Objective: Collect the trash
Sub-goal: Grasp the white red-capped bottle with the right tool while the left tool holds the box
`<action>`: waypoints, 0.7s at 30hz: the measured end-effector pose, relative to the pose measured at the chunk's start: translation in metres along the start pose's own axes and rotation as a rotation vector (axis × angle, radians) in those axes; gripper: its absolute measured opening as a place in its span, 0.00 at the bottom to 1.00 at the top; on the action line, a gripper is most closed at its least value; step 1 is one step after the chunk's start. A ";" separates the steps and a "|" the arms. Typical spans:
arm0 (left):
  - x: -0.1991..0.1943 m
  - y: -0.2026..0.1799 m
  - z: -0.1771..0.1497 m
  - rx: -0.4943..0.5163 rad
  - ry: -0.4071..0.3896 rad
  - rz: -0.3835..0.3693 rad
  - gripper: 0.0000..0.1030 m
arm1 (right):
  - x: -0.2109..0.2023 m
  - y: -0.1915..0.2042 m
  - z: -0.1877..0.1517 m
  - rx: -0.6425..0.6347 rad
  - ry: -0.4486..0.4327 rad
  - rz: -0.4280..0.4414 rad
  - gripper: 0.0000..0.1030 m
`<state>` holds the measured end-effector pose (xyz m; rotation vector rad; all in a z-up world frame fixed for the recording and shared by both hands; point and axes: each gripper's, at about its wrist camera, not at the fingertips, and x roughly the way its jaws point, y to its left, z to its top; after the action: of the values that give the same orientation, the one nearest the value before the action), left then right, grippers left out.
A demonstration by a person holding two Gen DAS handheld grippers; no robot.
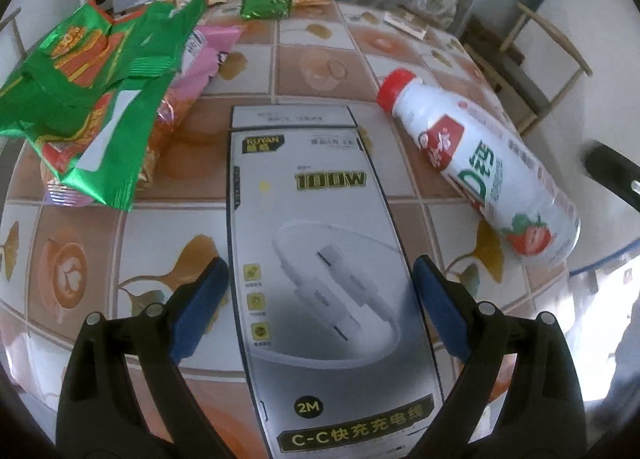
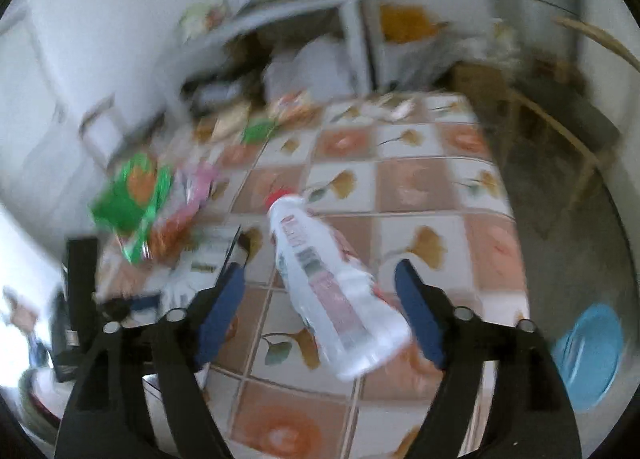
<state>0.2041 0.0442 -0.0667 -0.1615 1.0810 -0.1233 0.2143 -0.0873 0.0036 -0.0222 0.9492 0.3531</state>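
Observation:
A grey cable box (image 1: pixel 320 243) lies flat on the tiled table (image 1: pixel 80 243). My left gripper (image 1: pixel 320 279) is open, its blue pads on either side of the box, not pressing it. A white strawberry-drink bottle (image 1: pixel 476 163) with a red cap lies on its side to the right. In the blurred right wrist view the bottle (image 2: pixel 332 283) lies between the open fingers of my right gripper (image 2: pixel 320 283), which do not touch it. The box (image 2: pixel 208 259) shows at the left there.
Green snack bags (image 1: pixel 84 99) and a pink wrapper (image 1: pixel 208 55) lie at the left of the table. Small wrappers (image 1: pixel 264 7) lie at the far edge. A wooden chair (image 1: pixel 532 67) stands at the right. A blue basin (image 2: pixel 592 355) sits on the floor.

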 end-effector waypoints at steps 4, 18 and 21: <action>-0.002 0.001 -0.004 0.036 -0.009 -0.020 0.87 | 0.049 0.008 0.017 -0.082 0.152 -0.013 0.74; -0.016 0.005 -0.026 0.171 -0.034 -0.130 0.81 | 0.017 -0.029 -0.047 0.210 0.224 -0.003 0.64; -0.021 0.006 -0.032 0.167 -0.018 -0.175 0.81 | 0.002 -0.031 -0.068 0.273 0.205 -0.004 0.65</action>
<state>0.1666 0.0516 -0.0644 -0.1064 1.0329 -0.3678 0.1707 -0.1276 -0.0423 0.1919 1.1939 0.2178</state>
